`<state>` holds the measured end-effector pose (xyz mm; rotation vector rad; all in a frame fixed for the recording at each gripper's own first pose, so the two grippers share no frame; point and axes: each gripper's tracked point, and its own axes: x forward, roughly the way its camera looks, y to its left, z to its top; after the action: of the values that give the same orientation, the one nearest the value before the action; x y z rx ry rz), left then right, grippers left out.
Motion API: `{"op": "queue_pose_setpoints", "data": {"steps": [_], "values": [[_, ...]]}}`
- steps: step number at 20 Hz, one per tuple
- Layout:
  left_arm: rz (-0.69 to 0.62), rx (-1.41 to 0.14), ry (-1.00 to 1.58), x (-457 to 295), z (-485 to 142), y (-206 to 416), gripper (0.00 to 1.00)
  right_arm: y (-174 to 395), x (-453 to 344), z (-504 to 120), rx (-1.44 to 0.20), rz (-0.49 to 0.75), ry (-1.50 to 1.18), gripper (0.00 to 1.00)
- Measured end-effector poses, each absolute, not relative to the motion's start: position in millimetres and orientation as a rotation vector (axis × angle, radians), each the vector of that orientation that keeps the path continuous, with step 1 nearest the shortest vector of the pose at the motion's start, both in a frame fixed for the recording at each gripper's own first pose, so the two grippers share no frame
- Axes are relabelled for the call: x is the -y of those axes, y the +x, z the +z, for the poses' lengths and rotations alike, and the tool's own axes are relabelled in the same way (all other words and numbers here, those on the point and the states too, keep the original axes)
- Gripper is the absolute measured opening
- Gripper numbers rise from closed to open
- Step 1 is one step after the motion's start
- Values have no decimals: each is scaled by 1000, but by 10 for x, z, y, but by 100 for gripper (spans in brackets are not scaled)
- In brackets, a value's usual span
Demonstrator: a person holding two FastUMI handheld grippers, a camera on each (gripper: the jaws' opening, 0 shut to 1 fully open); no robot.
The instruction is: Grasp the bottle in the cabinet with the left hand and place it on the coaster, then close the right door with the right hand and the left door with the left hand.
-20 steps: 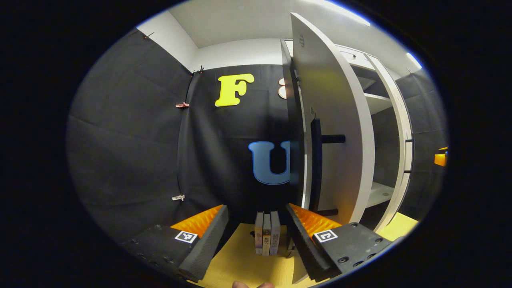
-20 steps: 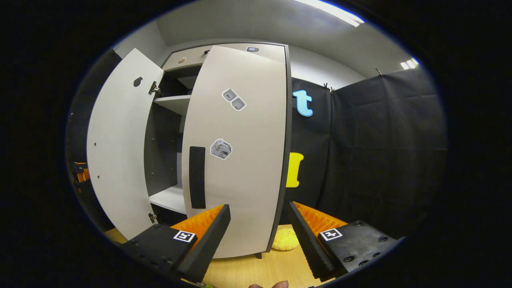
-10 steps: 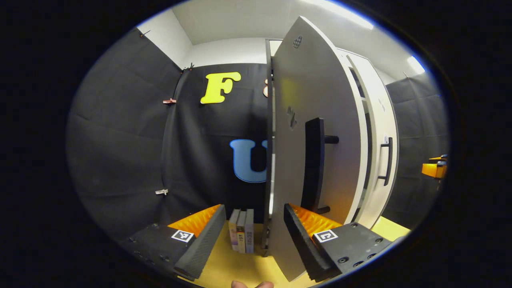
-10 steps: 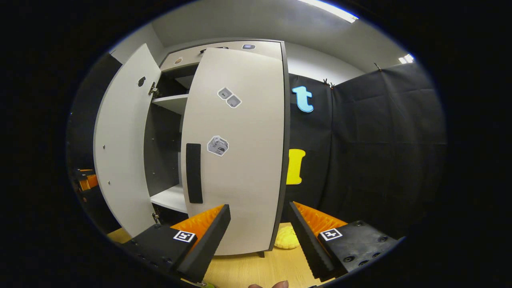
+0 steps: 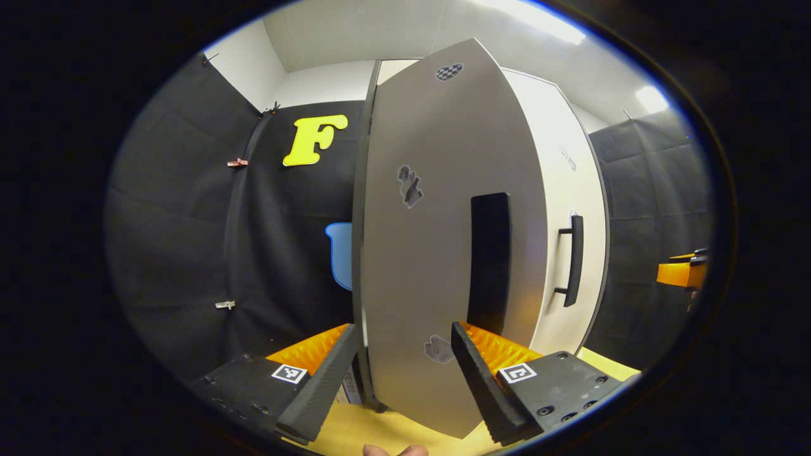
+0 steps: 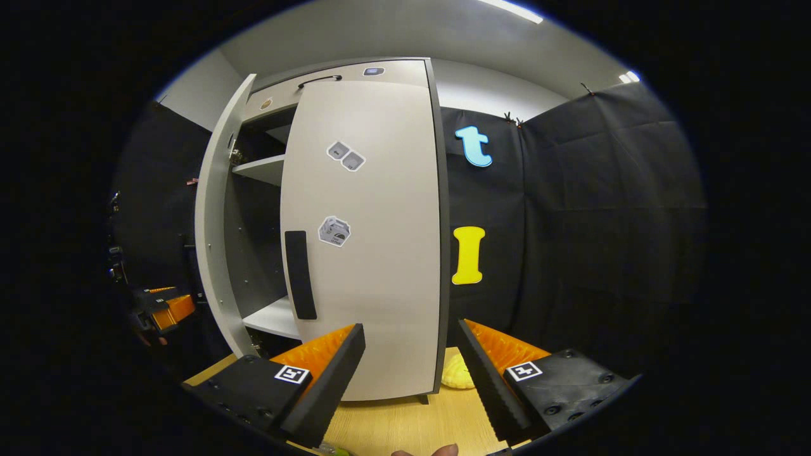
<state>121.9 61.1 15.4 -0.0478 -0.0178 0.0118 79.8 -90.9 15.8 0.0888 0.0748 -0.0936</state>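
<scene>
The cabinet's left door [image 5: 431, 240] stands close in front of my left gripper [image 5: 399, 373], nearly shut, with its black handle [image 5: 488, 259] just above my right finger [image 5: 481, 380]. That gripper is open and holds nothing. Behind it the right door [image 5: 564, 190] lies flat against the cabinet, its bar handle [image 5: 573, 259] in sight. In the right gripper view the right door [image 6: 374, 253] is shut and the left door [image 6: 218, 221] is ajar, showing shelves [image 6: 272, 316]. My right gripper [image 6: 412, 373] is open and empty, a little back from the door.
The cabinet stands on a wooden table [image 6: 393, 424]. A yellow lumpy object [image 6: 456, 377] lies by the cabinet's right foot. The other gripper [image 6: 158, 310] shows at the far left of the right gripper view, beside the ajar door. Black cloth walls surround the booth.
The left door has swung from wide open to nearly shut, hiding the books behind it. The right door went fully shut. My right gripper drew back slightly.
</scene>
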Motion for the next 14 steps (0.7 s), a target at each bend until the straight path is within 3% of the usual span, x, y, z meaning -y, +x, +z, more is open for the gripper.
{"op": "queue_pose_setpoints", "data": {"steps": [14], "values": [[-3,5,-62,-270,150,1696,94,915,893,165,-77,-74,99,96]]}}
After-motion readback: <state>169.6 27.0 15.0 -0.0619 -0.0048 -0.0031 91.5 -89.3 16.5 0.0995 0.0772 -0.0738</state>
